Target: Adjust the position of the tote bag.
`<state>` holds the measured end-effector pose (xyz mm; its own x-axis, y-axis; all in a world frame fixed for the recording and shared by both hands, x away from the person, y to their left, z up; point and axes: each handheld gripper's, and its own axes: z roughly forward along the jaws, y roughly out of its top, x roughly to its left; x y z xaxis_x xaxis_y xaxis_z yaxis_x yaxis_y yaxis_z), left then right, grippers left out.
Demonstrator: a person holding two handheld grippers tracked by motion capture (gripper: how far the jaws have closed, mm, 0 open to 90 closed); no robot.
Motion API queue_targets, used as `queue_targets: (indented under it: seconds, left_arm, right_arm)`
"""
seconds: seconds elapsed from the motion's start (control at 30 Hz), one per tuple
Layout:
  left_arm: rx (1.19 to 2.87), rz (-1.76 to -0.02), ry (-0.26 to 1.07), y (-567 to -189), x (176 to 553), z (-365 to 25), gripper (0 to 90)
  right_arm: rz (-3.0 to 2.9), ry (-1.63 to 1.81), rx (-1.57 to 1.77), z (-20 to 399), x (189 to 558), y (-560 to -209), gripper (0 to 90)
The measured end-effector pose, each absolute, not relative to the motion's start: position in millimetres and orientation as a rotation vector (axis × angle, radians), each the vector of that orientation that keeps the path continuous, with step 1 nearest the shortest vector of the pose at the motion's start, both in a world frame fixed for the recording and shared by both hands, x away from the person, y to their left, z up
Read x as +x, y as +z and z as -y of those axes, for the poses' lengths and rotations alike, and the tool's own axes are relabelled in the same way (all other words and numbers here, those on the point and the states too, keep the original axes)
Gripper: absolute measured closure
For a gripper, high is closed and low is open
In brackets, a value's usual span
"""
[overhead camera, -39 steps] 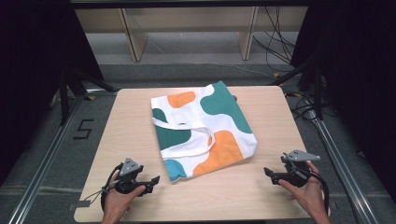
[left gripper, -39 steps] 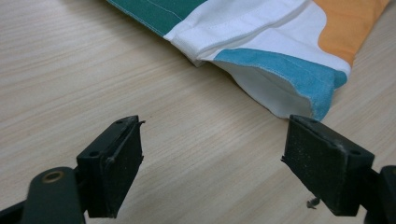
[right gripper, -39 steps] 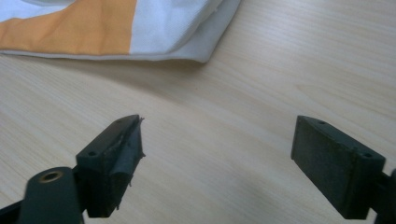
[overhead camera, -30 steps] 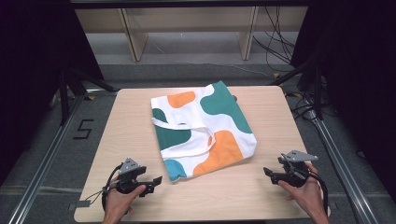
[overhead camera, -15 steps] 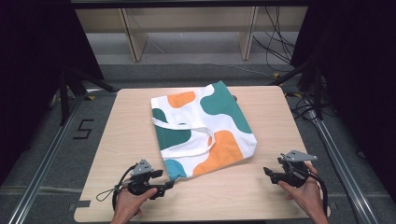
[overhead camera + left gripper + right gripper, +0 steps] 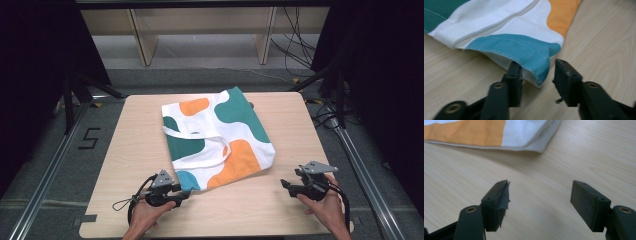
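A white tote bag with green, orange and blue patches lies flat on the wooden table, handles on top. My left gripper is at the bag's near left corner. In the left gripper view the blue corner sits between the jaws of the left gripper. The jaws have just been closing; one pad touches the fabric and a gap remains at the other. My right gripper rests open near the table's front right, nothing between its jaws, with the bag's orange and white edge ahead.
Wooden shelving stands behind the table. Cables trail on the floor at the back right. Black stand legs flank the table, and a "5" mark is on the floor at left.
My left gripper has slid right along the front of the table to the bag's blue corner, and its jaws have narrowed around it. The right gripper has stayed put.
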<state>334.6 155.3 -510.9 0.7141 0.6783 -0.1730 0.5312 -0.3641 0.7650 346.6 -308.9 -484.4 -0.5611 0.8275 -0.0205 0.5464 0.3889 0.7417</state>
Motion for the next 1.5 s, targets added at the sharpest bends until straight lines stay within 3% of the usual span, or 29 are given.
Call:
queue_targets:
  seconds: [0.13,0.23,0.83,1.33,1.5]
  left_arm:
    - [2.02,-0.879,0.213,-510.3,332.3,-145.6,77.8]
    - [2.043,-0.83,0.223,-507.7,329.7,-137.3,80.7]
    - [2.12,-0.602,0.125,-505.3,310.0,-21.3,83.3]
    - [2.14,-0.531,0.106,-512.0,314.7,65.5,80.7]
    - [2.154,-0.501,0.002,-495.6,311.1,46.4,63.5]
  right_arm:
    - [-2.25,0.974,1.241,308.5,344.3,-484.0,34.1]
    - [-2.251,0.989,1.242,308.8,343.4,-481.6,36.8]
    - [-2.226,1.035,1.183,314.8,344.0,-477.0,42.2]
    - [-2.228,0.993,1.232,318.6,345.0,-477.1,39.7]
    - [-2.24,0.964,1.184,325.3,349.1,-478.3,39.0]
